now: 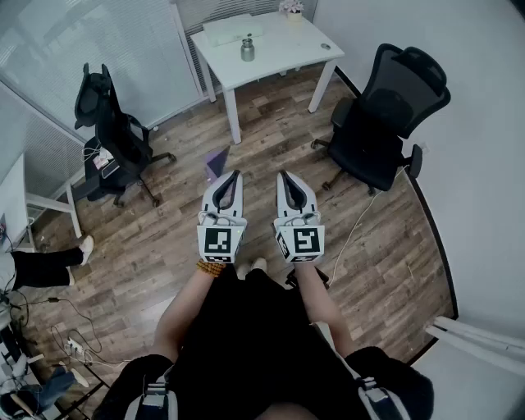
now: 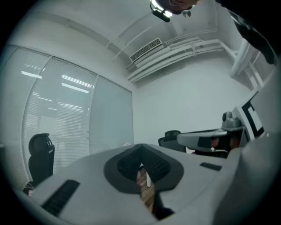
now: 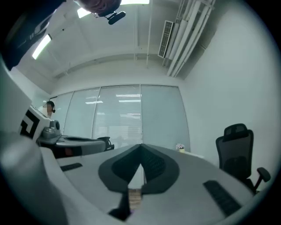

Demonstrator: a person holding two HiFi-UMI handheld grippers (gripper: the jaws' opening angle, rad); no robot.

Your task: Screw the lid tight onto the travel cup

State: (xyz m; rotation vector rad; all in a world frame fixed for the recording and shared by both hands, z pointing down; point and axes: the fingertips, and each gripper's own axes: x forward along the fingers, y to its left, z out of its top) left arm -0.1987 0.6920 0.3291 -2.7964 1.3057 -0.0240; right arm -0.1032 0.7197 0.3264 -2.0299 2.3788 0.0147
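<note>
A metal travel cup [image 1: 247, 49] stands upright on the white table [image 1: 271, 57] far ahead across the room. A small dark object [image 1: 326, 47] lies near the table's right edge; I cannot tell what it is. My left gripper [image 1: 235, 175] and right gripper [image 1: 284, 175] are held side by side at waist height over the wooden floor, far short of the table. Both point toward it. In the left gripper view the jaws [image 2: 141, 148] meet at their tips with nothing between them. The right gripper view shows the same for its jaws [image 3: 141, 146].
A black office chair [image 1: 385, 115] stands right of the table, another [image 1: 111, 131] at the left by the glass wall. A purple object [image 1: 216, 162] lies on the floor ahead. A flat white tray [image 1: 232, 30] and a small flower pot [image 1: 291, 10] share the table. A seated person's legs [image 1: 41, 264] show at the left edge.
</note>
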